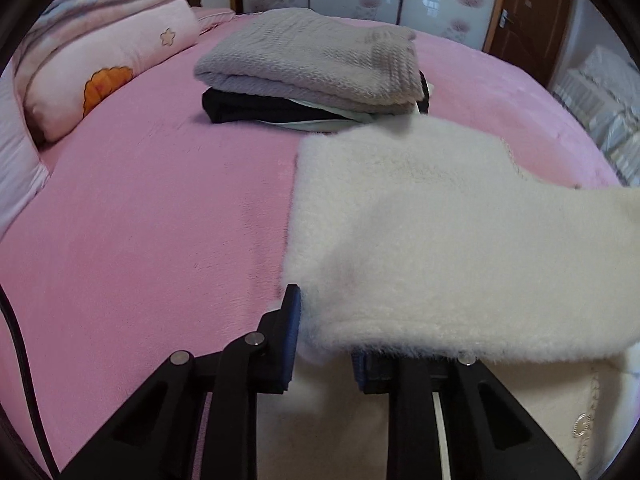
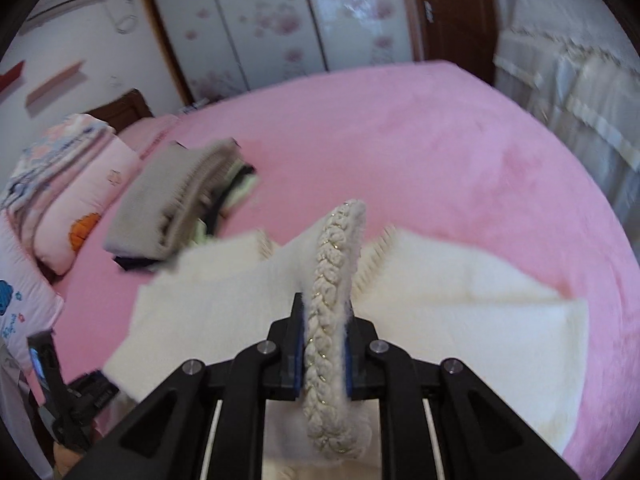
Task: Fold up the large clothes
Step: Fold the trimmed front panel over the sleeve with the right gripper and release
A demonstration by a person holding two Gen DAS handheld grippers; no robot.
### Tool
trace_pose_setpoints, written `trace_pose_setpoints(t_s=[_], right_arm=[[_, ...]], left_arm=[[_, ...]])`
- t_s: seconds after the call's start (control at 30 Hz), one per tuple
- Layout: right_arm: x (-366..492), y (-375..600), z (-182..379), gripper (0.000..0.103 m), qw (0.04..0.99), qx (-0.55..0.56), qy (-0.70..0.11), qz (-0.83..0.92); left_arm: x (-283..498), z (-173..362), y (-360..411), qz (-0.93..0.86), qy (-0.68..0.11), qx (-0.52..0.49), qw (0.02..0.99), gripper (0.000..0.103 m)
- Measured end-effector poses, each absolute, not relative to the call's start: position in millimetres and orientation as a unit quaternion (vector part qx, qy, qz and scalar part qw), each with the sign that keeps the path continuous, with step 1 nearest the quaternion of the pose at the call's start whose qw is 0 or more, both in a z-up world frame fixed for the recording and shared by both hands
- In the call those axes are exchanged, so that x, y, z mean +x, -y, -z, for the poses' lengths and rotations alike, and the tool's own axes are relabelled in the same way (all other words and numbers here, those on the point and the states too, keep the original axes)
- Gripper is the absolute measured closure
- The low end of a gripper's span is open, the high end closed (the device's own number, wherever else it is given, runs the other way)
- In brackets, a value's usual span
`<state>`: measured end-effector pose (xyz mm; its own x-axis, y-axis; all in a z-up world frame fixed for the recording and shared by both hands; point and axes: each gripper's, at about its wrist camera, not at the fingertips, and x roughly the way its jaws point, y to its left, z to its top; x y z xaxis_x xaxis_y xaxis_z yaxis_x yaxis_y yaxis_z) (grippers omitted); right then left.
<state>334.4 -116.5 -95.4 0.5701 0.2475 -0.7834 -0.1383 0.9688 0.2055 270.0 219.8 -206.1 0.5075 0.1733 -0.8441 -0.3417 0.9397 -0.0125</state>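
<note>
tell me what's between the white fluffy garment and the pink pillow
Only bare pink bedspread between the white fluffy garment and the pink pillow, in the left wrist view.

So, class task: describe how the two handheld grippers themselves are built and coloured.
Both the left gripper and the right gripper are matte black plastic linkages with silver round pivot pins, triangular cut-outs in the arms, and blue pads lining the fingers. A black cable runs beside the left one.
</note>
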Motion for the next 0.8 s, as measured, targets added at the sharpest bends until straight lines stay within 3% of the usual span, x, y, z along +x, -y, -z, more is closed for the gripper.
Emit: trace_pose_setpoints(t_s=[0.17, 0.4, 0.57, 0.6, 0.67, 0.7, 0.8], right_arm=[[337.0, 131.7, 152.8, 0.090, 0.861, 0.083, -0.496, -0.082], [330.0, 116.8, 125.5, 0.090, 0.901, 0.042, -0.421, -0.101], [351.8, 112.8, 160.2, 0.089, 0.871, 0.015, -0.485, -0.080], [355.2, 114.3, 172.7, 0.088, 0.858, 0.014, -0.508, -0.079], [353.6, 121.9, 177.1, 0.082, 0.851, 0.030, -0.517, -0.088], [351.4, 126.0, 173.2, 0.081, 0.850, 0.040, -0.517, -0.093], [343.6, 137.7, 153.4, 0.064, 0.854, 0.064, -0.504, -0.113]], left_arm=[[272.1, 210.8, -210.6, -0.148, -0.486, -0.056, 0.859, 0.083], [271.7, 213.3, -207.2, -0.150, -0.485, -0.040, 0.860, 0.083], [270.2, 220.3, -194.9, -0.148, -0.494, 0.015, 0.857, 0.079], [270.1, 220.4, -193.0, -0.142, -0.500, 0.028, 0.854, 0.074], [267.9, 217.2, -192.0, -0.108, -0.516, 0.041, 0.849, 0.055], [265.3, 213.8, -193.3, -0.083, -0.523, 0.037, 0.847, 0.039], [254.8, 196.4, -202.4, 0.008, -0.540, -0.003, 0.842, 0.035]])
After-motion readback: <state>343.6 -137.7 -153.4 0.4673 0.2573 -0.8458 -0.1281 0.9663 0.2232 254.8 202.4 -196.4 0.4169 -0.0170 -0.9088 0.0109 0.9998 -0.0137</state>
